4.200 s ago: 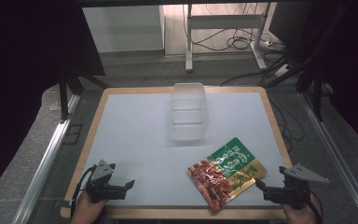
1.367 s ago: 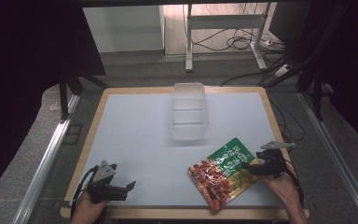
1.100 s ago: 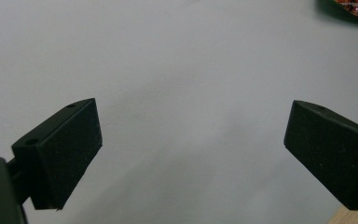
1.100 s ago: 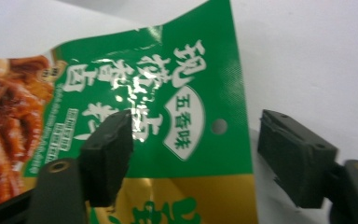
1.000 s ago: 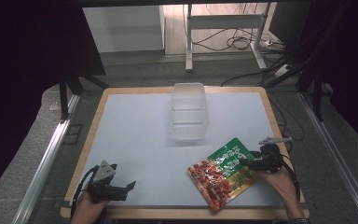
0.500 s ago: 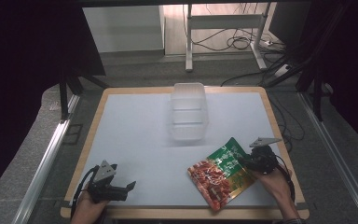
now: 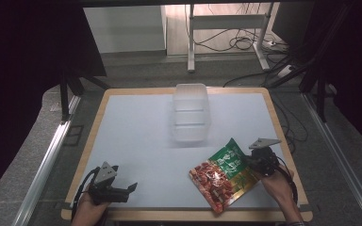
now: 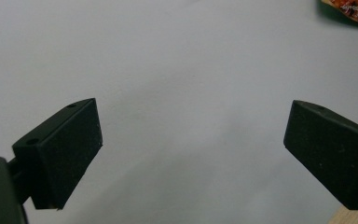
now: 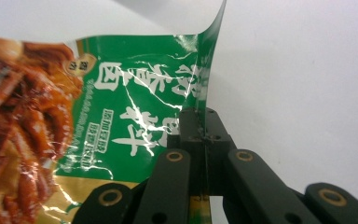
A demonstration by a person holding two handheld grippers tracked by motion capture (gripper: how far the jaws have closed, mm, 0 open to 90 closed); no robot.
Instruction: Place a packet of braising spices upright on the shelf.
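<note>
The right hand-held gripper (image 9: 204,140) clamps the snack packet (image 9: 121,121) by its thin edge, which probably slips; the left hand-held gripper (image 8: 191,154) is apart.

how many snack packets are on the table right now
1: a green and red foil snack packet at the near right of the white table, its edge pinched by the right gripper.
</note>
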